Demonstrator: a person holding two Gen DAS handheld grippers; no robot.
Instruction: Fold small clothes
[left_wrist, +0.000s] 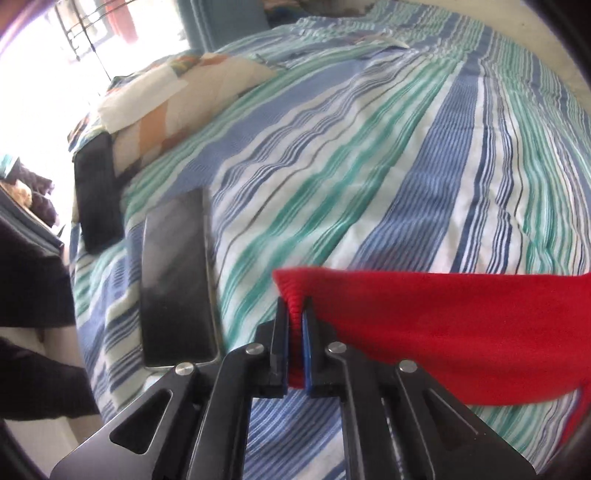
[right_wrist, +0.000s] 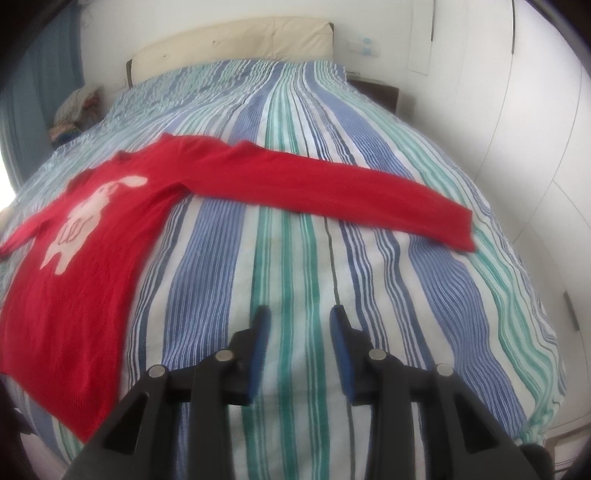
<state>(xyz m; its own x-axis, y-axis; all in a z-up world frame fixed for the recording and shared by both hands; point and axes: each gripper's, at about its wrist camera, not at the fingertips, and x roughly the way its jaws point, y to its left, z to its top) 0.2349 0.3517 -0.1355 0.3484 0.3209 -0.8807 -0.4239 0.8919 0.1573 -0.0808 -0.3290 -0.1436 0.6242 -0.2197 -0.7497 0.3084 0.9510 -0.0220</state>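
Item: my left claw, clamped on a ribbed edge of the red knit long-sleeved sweater at lower centre. My right claw, fingers apart, holding nothing. Sweater lies flat at frame left on the blue-green striped bedspread, sleeve stretched rightward.

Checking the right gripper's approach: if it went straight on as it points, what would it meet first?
The right gripper, jaws open, points over bare bedspread; going straight on, it would probably meet that first, then the sweater sleeve beyond. Depth is unclear.
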